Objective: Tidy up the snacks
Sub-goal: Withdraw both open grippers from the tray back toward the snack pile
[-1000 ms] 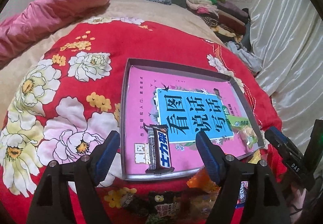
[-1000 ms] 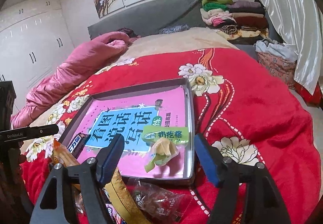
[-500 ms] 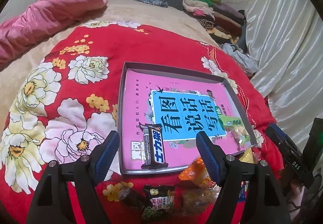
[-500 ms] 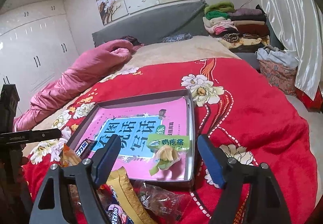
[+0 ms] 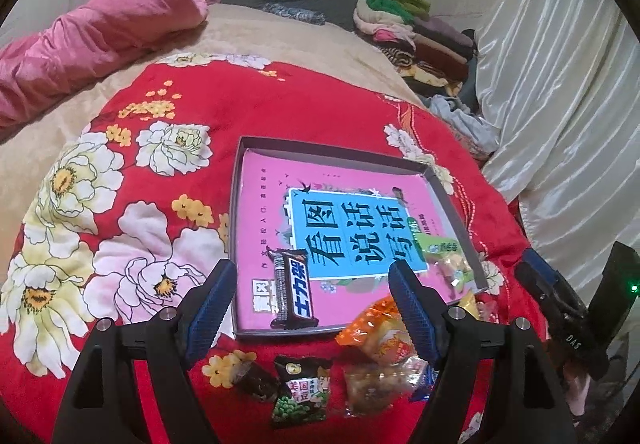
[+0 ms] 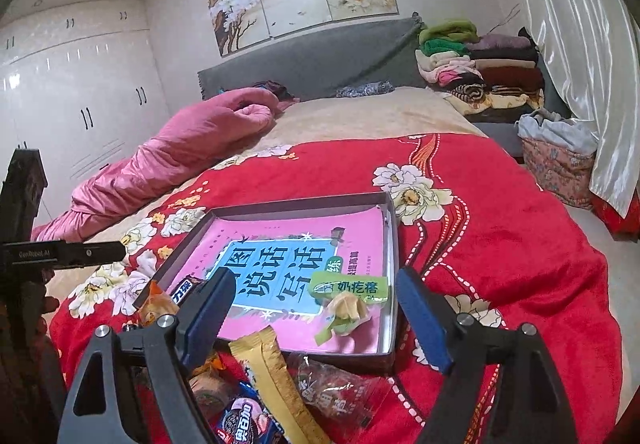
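Observation:
A shallow grey tray lined with a pink and blue book cover lies on the red flowered blanket; it also shows in the right wrist view. Inside lie a brown chocolate bar and a green candy packet. Loose snacks lie in front of the tray: an orange pack, a green pea pack, a gold stick pack, an Oreo pack. My left gripper is open and empty above the tray's near edge. My right gripper is open and empty over the tray's near side.
The red blanket covers a bed with a pink quilt at the far left. Folded clothes are stacked by the grey headboard. White curtains hang on the right. White wardrobes stand on the left.
Both grippers have pulled back and up from the tray, still open. More of the loose snacks in front of the tray has come into view.

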The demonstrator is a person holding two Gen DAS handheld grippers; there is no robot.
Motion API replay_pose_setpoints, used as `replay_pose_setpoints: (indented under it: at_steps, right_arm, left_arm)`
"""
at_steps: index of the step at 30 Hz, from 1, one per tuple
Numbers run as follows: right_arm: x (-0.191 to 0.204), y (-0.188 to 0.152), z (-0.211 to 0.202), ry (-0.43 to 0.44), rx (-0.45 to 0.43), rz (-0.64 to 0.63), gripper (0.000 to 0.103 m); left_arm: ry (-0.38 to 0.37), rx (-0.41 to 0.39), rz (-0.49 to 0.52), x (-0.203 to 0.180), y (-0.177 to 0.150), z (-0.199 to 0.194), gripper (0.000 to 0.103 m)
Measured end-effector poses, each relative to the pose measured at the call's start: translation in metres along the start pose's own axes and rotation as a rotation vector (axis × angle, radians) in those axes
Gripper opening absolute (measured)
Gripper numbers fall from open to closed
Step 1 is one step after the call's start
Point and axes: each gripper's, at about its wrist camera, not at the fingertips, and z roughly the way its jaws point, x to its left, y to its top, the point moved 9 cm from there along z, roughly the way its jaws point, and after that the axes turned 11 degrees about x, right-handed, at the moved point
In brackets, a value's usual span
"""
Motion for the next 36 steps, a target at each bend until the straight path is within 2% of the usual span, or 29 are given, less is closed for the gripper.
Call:
replay_pose_setpoints:
  at_steps: [18, 36]
  right_arm:
    - [0.012, -0.015, -0.012, -0.004, 0.023, -0.029, 0.082]
    - [0.031, -0.041, -0.012, -0.045, 0.11, -0.114, 0.082]
  left_arm:
    - [-0.04, 0.032, 0.006, -0.009, -0.017, -0.006, 0.08]
    - [-0.062, 0.105, 0.054, -0.027, -0.046, 0.005, 0.08]
